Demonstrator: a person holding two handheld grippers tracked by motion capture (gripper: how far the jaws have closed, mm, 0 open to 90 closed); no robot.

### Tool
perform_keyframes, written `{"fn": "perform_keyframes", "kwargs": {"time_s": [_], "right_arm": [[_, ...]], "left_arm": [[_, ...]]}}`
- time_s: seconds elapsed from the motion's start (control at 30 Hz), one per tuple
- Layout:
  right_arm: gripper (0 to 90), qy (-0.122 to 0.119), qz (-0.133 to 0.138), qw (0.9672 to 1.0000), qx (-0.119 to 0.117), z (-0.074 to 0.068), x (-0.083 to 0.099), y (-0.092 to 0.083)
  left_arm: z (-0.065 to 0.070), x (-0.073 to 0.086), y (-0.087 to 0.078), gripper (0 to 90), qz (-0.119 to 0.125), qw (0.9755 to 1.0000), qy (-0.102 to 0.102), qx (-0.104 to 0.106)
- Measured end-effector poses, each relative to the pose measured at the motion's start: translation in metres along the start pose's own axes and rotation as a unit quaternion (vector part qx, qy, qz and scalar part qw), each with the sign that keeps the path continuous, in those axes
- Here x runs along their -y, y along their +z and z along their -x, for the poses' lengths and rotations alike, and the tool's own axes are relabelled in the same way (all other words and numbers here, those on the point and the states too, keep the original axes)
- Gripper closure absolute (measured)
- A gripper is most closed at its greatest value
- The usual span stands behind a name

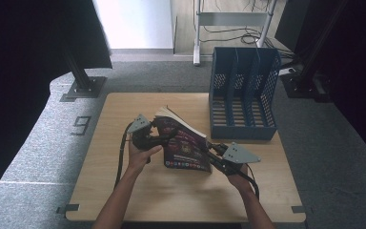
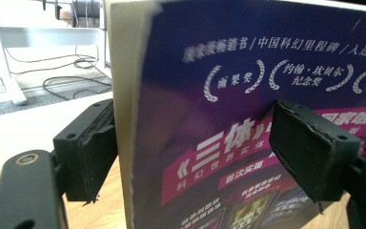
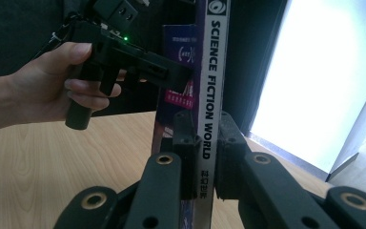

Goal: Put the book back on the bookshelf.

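Note:
A paperback book point(image 1: 186, 143) with a dark purple cover stands tilted on the wooden table point(image 1: 124, 191). My right gripper point(image 1: 210, 151) is shut on it at the lower right. In the right gripper view the pads point(image 3: 183, 138) clamp the silver spine point(image 3: 213, 71) printed "SCIENCE FICTION WORLD". My left gripper point(image 1: 169, 136) is at the book's left side, held in a hand. In the left gripper view its jaws stand wide on either side of the book point(image 2: 248, 119), one by the page edge, one in front of the cover, not pressing. From the right gripper view, the left gripper point(image 3: 171, 71) reaches the cover.
A blue three-slot file holder point(image 1: 243, 95) stands at the table's back right corner. A black stand foot point(image 1: 83, 88) sits on the grey floor beyond the left edge. Dark screens flank both sides. Cables and a white frame point(image 1: 228, 19) lie behind.

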State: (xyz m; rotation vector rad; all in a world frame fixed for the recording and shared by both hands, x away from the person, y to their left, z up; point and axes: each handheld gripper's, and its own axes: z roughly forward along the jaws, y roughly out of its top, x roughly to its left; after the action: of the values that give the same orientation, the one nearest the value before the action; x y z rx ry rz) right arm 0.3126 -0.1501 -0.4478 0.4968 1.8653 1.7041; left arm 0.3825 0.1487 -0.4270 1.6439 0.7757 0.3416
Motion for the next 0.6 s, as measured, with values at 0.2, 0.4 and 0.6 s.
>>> {"fn": "perform_keyframes", "kwargs": {"time_s": [0.2, 0.4, 0.6], "right_arm": [[70.8, -0.009, -0.007, 0.9999, 0.0, -0.003, -0.004, -0.002], [66.1, 0.0, -0.01, 0.9999, 0.011, -0.002, -0.006, 0.003], [66.4, 0.004, -0.025, 0.9996, 0.016, -0.001, -0.014, 0.017]], "left_arm": [[0.002, -0.001, -0.001, 18.9, 0.007, 0.9999, -0.008, 0.013], [0.006, -0.002, -0.003, 19.5, 0.012, 0.9997, -0.005, 0.02], [0.006, -0.001, -0.004, 19.5, 0.009, 0.9998, -0.004, 0.019]]}}
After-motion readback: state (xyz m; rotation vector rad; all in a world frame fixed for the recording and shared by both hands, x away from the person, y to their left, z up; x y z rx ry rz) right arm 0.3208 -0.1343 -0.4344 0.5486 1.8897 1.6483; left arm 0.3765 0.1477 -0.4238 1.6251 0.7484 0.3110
